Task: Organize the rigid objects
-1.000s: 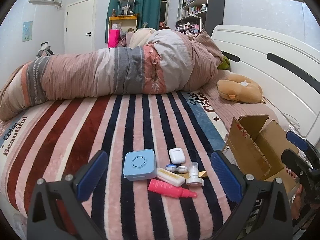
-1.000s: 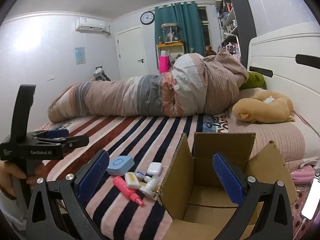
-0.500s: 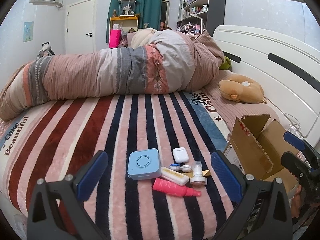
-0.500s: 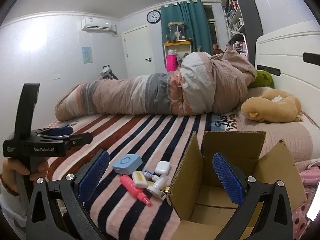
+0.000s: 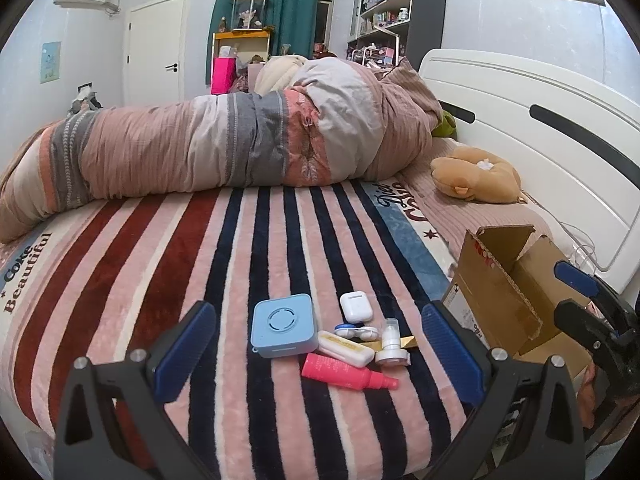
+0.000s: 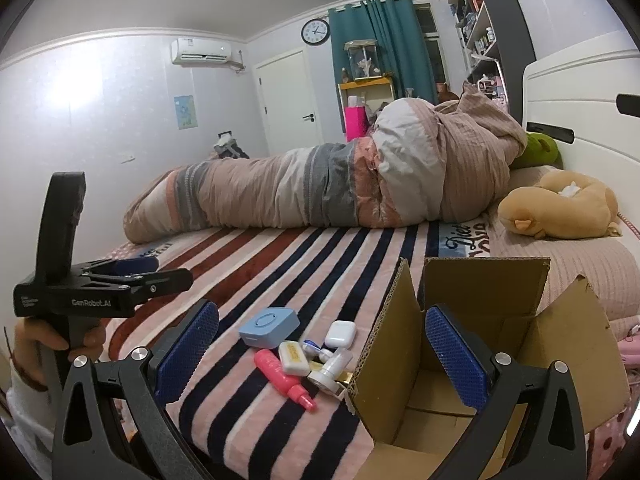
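Small objects lie in a cluster on the striped blanket: a light blue square box [image 5: 282, 326], a white earbud case [image 5: 355, 307], a pink bottle [image 5: 347, 373], a cream tube [image 5: 344, 349], a blue-and-white lens case [image 5: 357, 331] and a small white bottle [image 5: 391, 341]. An open cardboard box [image 5: 508, 304] stands to their right; its inside shows in the right wrist view [image 6: 460, 380]. My left gripper [image 5: 316, 354] is open and empty, just in front of the cluster. My right gripper [image 6: 322, 354] is open and empty, straddling the box's left flap.
A rolled duvet [image 5: 240, 148] lies across the back of the bed. A tan plush toy [image 5: 476, 174] sits by the white headboard [image 5: 540, 128]. A pink phone and cable [image 6: 630, 346] lie right of the box. The striped blanket [image 5: 160, 248] stretches left of the cluster.
Both views have shifted a little: the cluster sits further right in the left wrist view, and nearer the middle in the right wrist view. Both grippers stay open. No object has moved.
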`<state>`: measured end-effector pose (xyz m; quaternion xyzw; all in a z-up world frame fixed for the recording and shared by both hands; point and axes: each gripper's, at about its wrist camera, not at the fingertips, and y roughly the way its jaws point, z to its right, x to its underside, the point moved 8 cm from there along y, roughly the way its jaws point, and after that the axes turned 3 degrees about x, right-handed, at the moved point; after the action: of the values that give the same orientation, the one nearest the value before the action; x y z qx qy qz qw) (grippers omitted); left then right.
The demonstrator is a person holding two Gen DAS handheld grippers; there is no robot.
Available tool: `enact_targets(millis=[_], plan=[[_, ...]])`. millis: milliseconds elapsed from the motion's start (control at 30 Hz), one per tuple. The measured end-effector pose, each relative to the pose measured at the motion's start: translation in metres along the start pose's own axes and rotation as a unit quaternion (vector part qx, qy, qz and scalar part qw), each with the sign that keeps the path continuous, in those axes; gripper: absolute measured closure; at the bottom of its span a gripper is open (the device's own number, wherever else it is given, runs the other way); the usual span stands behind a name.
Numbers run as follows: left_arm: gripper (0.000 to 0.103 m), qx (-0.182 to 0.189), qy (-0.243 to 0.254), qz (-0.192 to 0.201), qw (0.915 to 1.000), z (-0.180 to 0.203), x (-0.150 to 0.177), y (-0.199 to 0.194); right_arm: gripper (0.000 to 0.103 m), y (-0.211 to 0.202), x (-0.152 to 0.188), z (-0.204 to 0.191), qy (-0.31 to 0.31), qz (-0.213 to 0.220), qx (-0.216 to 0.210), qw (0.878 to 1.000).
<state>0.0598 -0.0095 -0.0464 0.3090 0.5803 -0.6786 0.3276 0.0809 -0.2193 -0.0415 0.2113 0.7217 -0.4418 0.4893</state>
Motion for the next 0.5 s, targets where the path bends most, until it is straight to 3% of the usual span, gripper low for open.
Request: enact_targets(millis=[500], plan=[[0.001,0.005,0.002,-0.001,1.0000,0.0004,-0.0006,-0.0012,0.000,0.0049,0.0053,-0.0036,-0.002,0.001,-0.004,1.000]])
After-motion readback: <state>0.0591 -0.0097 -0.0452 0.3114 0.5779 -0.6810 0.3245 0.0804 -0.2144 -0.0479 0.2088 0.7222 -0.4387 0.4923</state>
